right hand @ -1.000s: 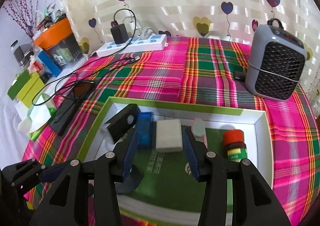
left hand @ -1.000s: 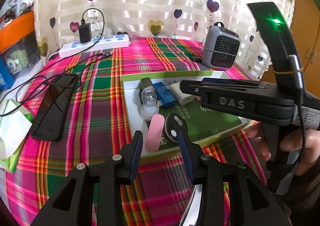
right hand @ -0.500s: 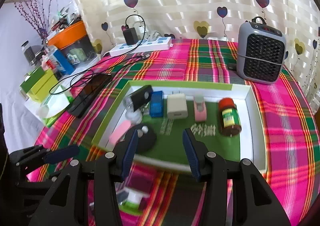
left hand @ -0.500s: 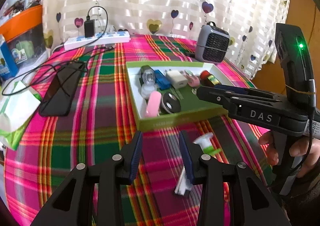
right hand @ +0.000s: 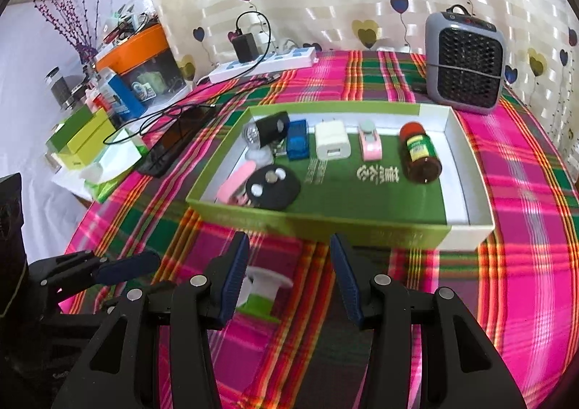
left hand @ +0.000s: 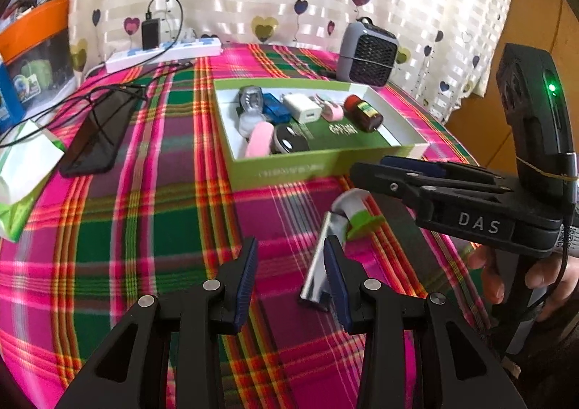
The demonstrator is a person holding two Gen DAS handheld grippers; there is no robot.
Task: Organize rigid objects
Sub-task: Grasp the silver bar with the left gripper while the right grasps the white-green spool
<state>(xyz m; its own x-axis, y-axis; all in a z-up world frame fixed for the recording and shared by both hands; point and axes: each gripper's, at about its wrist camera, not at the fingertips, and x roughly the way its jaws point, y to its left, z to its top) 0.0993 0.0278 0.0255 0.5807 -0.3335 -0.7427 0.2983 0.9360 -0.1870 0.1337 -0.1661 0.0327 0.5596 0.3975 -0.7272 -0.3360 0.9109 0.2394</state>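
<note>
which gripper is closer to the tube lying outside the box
Left, by a little. The left gripper has one finger right beside the tube; the right gripper hovers just past its cap.

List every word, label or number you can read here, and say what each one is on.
"DAS": white letters on the side of the right gripper, seen from the left wrist.
White characters printed on the green floor of the box: too blurred to read.
Yellow-green label on the brown bottle: too small to read.
Faint print on the box's front wall: blurred, unreadable.
</note>
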